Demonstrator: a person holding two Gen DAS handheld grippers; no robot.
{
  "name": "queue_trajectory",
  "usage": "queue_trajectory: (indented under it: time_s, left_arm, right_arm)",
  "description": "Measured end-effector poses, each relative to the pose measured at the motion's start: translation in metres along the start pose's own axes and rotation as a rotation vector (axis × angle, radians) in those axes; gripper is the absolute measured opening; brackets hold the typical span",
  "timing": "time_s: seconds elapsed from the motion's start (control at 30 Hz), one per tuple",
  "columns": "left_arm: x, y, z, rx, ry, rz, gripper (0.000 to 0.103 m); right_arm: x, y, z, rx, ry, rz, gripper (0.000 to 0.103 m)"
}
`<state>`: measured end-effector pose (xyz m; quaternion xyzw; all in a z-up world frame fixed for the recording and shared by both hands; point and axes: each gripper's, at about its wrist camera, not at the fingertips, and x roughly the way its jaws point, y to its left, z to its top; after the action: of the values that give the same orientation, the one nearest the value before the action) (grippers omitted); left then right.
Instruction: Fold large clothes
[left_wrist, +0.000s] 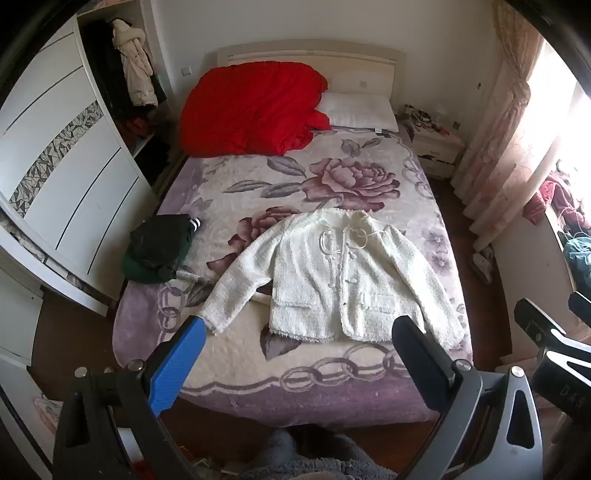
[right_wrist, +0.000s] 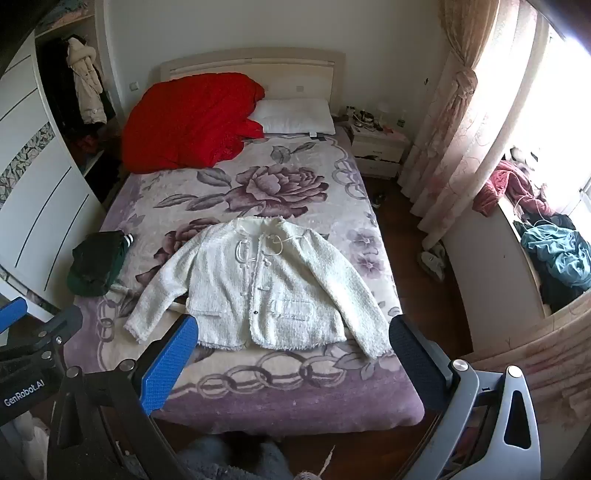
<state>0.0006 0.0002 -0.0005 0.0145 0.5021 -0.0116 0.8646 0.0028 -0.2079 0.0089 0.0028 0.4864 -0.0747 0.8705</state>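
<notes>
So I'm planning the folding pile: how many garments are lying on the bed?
2: a white jacket spread flat near the foot, and a dark green garment bunched at the wardrobe-side edge. More could be hidden under the red duvet.

A bed (left_wrist: 236, 373) fills the room's middle, covered by a mauve blanket (left_wrist: 332, 177) printed with large roses and a chain border. At its head, a crumpled red quilt (left_wrist: 251, 107) lies on the left, touching a white pillow (left_wrist: 358, 112) on the right, both against a pale headboard (left_wrist: 310, 55). To the left stands a white wardrobe (left_wrist: 62, 155), its open section holding a hanging beige coat (left_wrist: 135, 62). Right of the bed are a cluttered nightstand (right_wrist: 378, 146), a tied-back pink curtain (right_wrist: 454, 110) and a window ledge (right_wrist: 476, 258) piled with pink and teal clothing (right_wrist: 561, 254). The floor (right_wrist: 399, 229) is dark wood.
</notes>
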Motion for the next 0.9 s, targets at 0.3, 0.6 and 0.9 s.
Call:
queue_trajectory:
  time_s: [0.3, 0.6, 0.9]
  left_arm:
    - [0.000, 0.000, 0.000, -0.001, -0.009, 0.000, 0.103]
    - [-0.005, 0.000, 0.004, -0.010, -0.020, 0.003, 0.103]
    - [-0.018, 0.004, 0.020, -0.012, -0.044, 0.000, 0.103]
  right_arm:
    - [-0.002, 0.002, 0.001, -0.004, -0.006, -0.008, 0.103]
    - [-0.003, 0.002, 0.001, -0.007, -0.007, -0.010, 0.103]
    - [-0.007, 0.002, 0.002, -0.002, -0.015, -0.010, 0.103]
